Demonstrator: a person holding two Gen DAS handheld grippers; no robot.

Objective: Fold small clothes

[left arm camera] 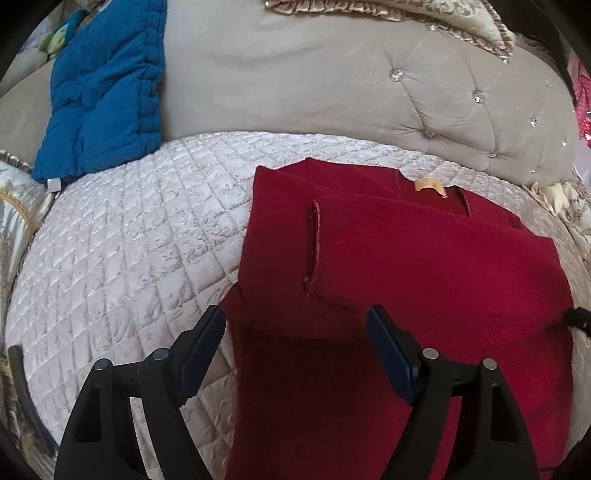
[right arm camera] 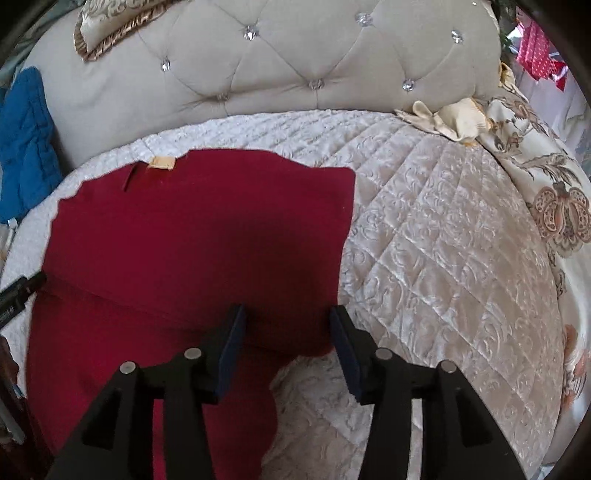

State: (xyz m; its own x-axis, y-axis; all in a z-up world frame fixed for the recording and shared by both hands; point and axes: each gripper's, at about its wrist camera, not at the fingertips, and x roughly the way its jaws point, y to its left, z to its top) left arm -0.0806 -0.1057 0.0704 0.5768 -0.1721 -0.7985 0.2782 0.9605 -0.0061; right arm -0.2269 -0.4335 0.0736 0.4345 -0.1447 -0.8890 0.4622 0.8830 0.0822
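A dark red garment (left arm camera: 424,266) lies partly folded on the quilted cream bedspread (left arm camera: 129,229), with a small tan label (left arm camera: 428,184) at its far edge and a sleeve folded across its top. My left gripper (left arm camera: 295,325) is open and empty, its fingers just above the garment's near left fold. In the right wrist view the same red garment (right arm camera: 192,236) lies left of centre with its label (right arm camera: 161,162) at the far edge. My right gripper (right arm camera: 288,325) is open and empty over the garment's near right corner. The tip of the left gripper (right arm camera: 18,291) shows at the left edge.
A blue quilted garment (left arm camera: 103,92) leans against the beige tufted headboard (left arm camera: 332,74) at the far left. A floral cover (right arm camera: 546,192) and a crumpled cream cloth (right arm camera: 450,114) lie at the bed's right side. A frilled pillow (right arm camera: 110,22) rests on the headboard.
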